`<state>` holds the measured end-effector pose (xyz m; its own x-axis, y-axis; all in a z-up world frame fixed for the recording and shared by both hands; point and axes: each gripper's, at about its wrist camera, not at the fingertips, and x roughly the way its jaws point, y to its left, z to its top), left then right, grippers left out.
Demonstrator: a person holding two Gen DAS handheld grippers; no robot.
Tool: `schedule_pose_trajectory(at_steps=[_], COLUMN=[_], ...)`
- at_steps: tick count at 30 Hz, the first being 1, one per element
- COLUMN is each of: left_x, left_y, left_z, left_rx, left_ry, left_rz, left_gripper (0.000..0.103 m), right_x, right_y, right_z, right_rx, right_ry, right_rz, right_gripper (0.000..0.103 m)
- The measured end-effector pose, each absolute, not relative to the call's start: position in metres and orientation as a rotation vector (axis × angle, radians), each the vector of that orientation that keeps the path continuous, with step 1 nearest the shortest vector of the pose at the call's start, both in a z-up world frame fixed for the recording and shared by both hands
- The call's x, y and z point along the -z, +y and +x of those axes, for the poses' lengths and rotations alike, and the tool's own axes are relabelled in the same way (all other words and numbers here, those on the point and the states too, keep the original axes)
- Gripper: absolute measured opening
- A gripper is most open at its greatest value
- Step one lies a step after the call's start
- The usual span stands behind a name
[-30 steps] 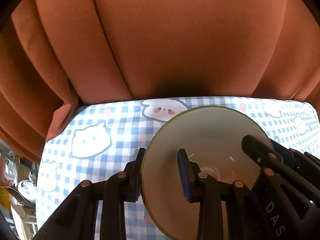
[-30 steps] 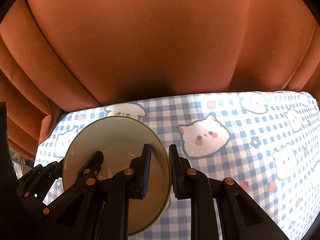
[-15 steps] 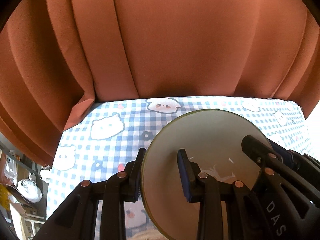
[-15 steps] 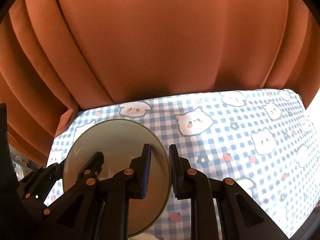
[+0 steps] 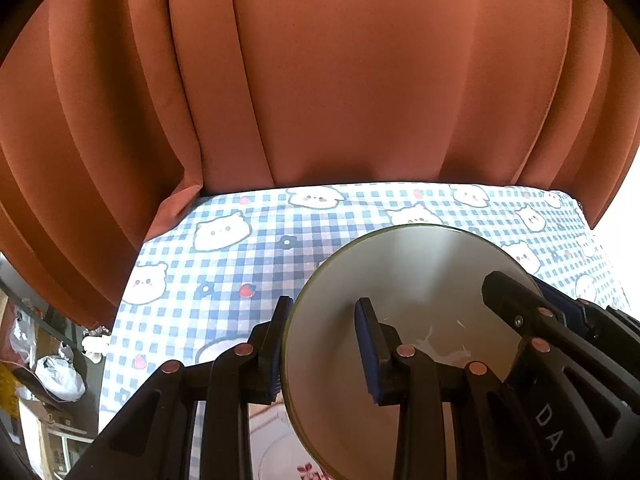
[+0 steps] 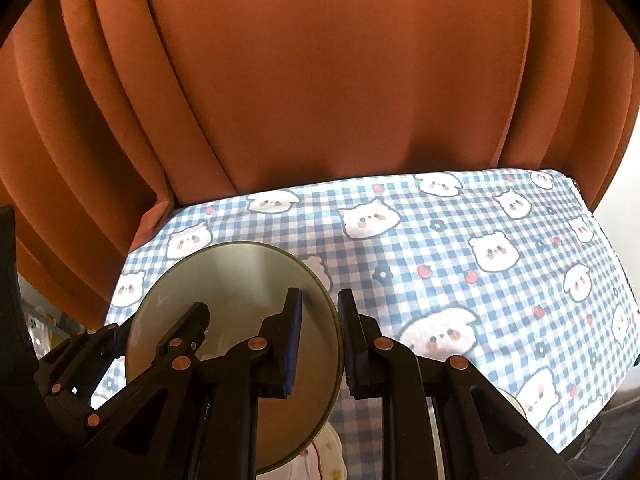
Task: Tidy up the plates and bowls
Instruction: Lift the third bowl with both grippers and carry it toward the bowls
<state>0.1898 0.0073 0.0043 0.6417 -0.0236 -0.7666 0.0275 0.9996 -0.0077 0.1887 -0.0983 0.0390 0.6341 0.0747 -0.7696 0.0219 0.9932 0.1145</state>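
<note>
- The left gripper [image 5: 324, 344] has its fingers clamped on the left rim of a pale, green-edged plate [image 5: 416, 280]: 1 finger sits outside the rim and 1 on the plate's face.
- The right gripper [image 6: 320, 340] has its fingers clamped the same way on the opposite rim of that plate [image 6: 224, 280], so the plate hangs between the 2 tools.
- This 2-sided hold probably keeps the wide, shallow plate from tipping or swinging, which a single pinch at 1 edge would risk.
- The plate is held in the air above the counter [image 6: 460, 240], which wears a blue checked cloth with cartoon animal faces; the plate touches nothing but the fingers.
- Its face tilts toward both cameras, with the far edge raised.
- An orange curtain [image 5: 360, 80] hangs right behind the counter's far edge.
- At the bottom of both views, under the plate, a sliver of white dishware with red print [image 5: 288, 452] shows; it may be the stack the plate belongs to, though too little shows to be sure.
- The carry appears to be midway, with the set-down not yet done.
</note>
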Motion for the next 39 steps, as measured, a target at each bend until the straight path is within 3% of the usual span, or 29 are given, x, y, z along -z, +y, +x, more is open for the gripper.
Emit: schedule_pose_trajectory(at_steps=[23, 39], left_x=[0.007, 0.04], left_y=[-0.095, -0.144], left_z=[0.132, 0.115], left_rx=[0.052, 0.012], left_ry=[0.922, 1.001], left_rz=[0.008, 0.025], left_gripper=[0.031, 0.031], right_x=[-0.023, 0.016], right_y=[-0.201, -0.26], right_z=[0.117, 0.102], right_rx=[-0.067, -0.121], right_ry=[0.894, 0.973], right_rz=[0.124, 0.135], right_gripper=[0.022, 0.022])
